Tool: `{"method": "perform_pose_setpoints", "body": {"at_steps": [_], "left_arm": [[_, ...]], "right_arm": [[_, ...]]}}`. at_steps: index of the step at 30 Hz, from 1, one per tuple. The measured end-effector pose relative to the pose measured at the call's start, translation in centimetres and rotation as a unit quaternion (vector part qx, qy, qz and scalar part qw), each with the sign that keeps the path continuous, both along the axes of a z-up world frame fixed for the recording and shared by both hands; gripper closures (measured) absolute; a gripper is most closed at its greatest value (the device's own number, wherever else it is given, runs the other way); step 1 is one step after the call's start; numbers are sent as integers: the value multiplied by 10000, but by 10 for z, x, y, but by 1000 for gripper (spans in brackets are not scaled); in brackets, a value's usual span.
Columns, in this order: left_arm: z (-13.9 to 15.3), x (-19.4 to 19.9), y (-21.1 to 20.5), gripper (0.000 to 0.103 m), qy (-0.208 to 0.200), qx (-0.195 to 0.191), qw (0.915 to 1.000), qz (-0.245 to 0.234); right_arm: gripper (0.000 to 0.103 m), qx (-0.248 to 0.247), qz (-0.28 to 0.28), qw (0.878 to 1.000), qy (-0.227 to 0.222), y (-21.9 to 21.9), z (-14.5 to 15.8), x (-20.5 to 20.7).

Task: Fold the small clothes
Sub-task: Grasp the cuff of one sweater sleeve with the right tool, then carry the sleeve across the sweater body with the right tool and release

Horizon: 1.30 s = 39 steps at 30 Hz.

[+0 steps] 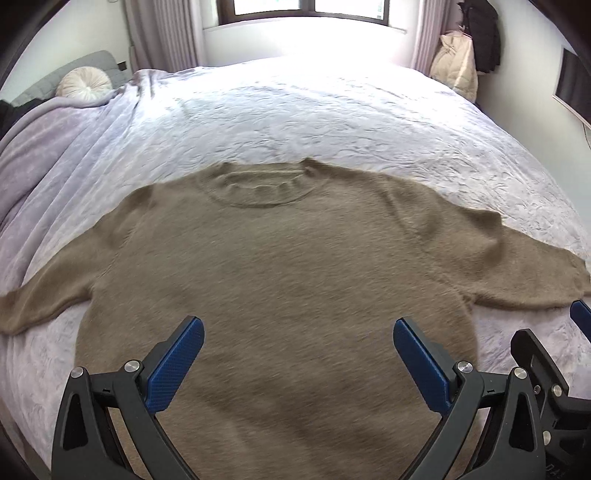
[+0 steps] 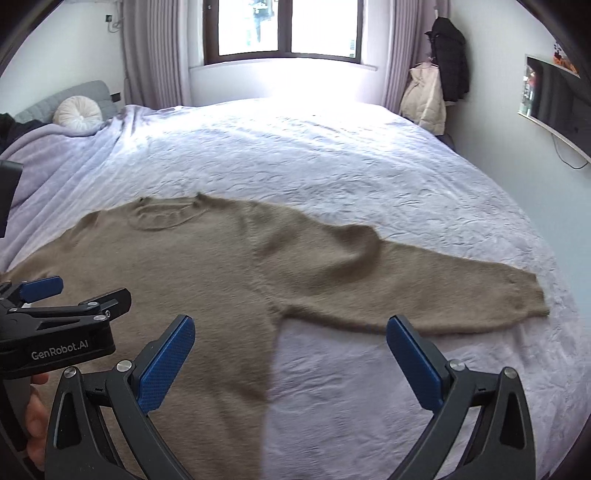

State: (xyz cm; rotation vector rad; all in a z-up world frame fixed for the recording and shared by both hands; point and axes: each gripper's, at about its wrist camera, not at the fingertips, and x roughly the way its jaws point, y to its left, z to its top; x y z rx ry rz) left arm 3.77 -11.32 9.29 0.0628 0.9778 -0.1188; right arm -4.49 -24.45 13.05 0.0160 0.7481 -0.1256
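Note:
A brown fuzzy sweater [image 1: 280,266] lies flat on the bed, collar away from me, both sleeves spread out to the sides. My left gripper [image 1: 298,332] is open and empty, hovering over the sweater's lower body. My right gripper [image 2: 290,330] is open and empty, above the sweater's right side edge, just below the right sleeve [image 2: 424,295]. The sweater also shows in the right wrist view [image 2: 184,266]. The left gripper's body shows at the left edge of the right wrist view [image 2: 55,325], and part of the right gripper shows at the right edge of the left wrist view [image 1: 546,369].
The bed has a pale lilac textured cover [image 1: 332,122]. A round white cushion [image 1: 85,83] and a rumpled blanket [image 1: 48,147] lie at the far left. Coats [image 2: 436,74] hang at the far right corner. A window [image 2: 284,29] is behind the bed.

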Motion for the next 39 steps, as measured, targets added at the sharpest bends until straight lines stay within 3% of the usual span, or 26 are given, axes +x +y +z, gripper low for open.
{"method": "perform_pose_setpoints", "body": {"at_steps": [11,17,22,25,28,31,33,35,39], "left_arm": [[-11,19,-83,0,281,73,9984,-491],[-24,31,-136,0,430,223,9957,-784],[-37,40,-165,0,519,205,9952,-806],[-46,46,-175,0,585,232,9948,-802],[-56,54,-177,0,700,161,9949,-710],[-64,65,-168,0,798,-142,9956,-471],[-68,73,-165,0,845,-218,9957,-318],[-68,75,-172,0,838,-76,9958,-370],[-62,74,-194,0,709,-111,9949,-713]], "right_arm": [[0,218,-928,9951,253,-107,-16,1],[0,387,-1665,9840,500,-181,-35,-7],[2,875,-2127,9715,570,-245,-52,-9],[10,1338,-2205,9646,551,-273,-62,3],[19,1682,-2237,9597,263,-292,-65,15],[55,1611,-2295,9597,190,-298,-64,27],[96,1699,-2197,9606,119,-301,-62,29],[96,1893,-2022,9609,-70,-304,-53,23],[96,1288,-2283,9620,-763,-296,-19,-13]]}}
